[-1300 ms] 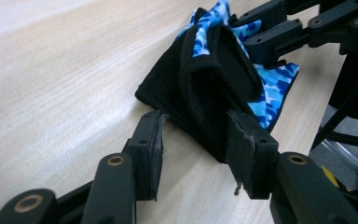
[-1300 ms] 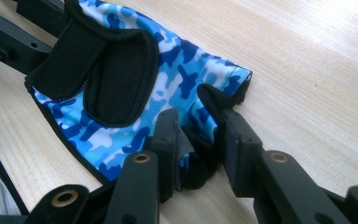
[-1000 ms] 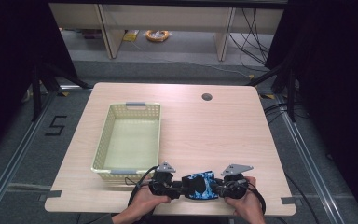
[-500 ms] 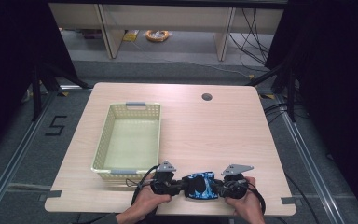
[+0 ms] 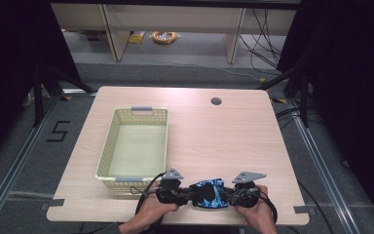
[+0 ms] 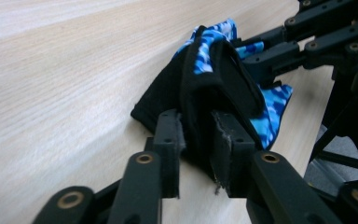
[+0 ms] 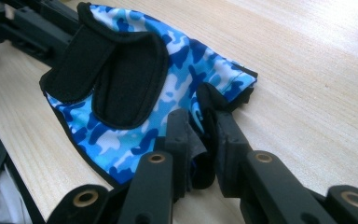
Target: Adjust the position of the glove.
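Near the bottom centre of the high view, a blue camouflage-patterned fabric glove with black trim and a black strap [image 5: 211,193], lying on the light wooden tabletop [image 5: 224,136] close to its near edge. Gripped from both ends: left gripper [image 5: 187,194] coming in from the frame's left, right gripper [image 5: 228,196] from the right, each held in a hand, left hand [image 5: 155,210] and right hand [image 5: 254,212], rising from the bottom edge. In the left gripper view, black pads of the left gripper [image 6: 196,144] clamped on a black fold of the glove [image 6: 214,79], the fabric bunched and pinched between them, jaws having just been opening a little yet pressed on the cloth; the other gripper's black linkage visible at the upper right of that frame, beyond the glove. In the right gripper view, right gripper [image 7: 200,135] clenched on the glove's blue edge [image 7: 135,84], cloth squeezed between the narrow-set pads, black strap and patch spread across the upper left of the frame. Up and to the left of the glove in the high view, a pale yellow perforated plastic basket with grey handles [image 5: 108,146], standing apart from the glove. Toward the upper right of the tabletop, a small dark round hole [image 5: 216,101].
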The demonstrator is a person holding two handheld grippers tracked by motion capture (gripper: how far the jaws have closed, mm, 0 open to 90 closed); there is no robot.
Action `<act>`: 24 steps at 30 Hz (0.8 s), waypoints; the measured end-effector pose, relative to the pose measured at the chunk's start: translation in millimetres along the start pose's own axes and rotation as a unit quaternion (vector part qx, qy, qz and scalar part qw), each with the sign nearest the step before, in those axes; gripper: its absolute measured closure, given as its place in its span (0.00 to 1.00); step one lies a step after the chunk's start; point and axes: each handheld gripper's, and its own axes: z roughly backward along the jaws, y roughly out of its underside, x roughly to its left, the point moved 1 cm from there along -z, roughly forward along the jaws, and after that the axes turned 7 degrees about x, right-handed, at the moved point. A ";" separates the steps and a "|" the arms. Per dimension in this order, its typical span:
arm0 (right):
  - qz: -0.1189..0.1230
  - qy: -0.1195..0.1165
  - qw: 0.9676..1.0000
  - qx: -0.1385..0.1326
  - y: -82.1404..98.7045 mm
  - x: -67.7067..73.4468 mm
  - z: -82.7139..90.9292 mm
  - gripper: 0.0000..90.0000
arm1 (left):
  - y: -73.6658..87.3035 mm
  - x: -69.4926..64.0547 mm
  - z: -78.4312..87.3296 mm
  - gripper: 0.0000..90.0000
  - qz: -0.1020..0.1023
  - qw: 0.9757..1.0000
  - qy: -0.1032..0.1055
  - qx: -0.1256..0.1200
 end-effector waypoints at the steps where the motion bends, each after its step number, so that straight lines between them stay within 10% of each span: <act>1: 0.000 0.000 1.000 0.000 0.0 0.0 0.0 0.87 | 0.0 0.0 0.0 0.79 0.000 1.000 0.000 0.000; 8: 0.000 -0.002 1.000 -0.004 0.7 0.8 -0.7 0.86 | -0.1 3.6 1.0 0.71 0.033 0.999 -0.002 0.013; 24: 0.000 -0.001 1.000 -0.012 0.0 1.7 -2.4 0.87 | -2.0 2.7 -6.0 0.92 0.035 0.999 0.001 -0.010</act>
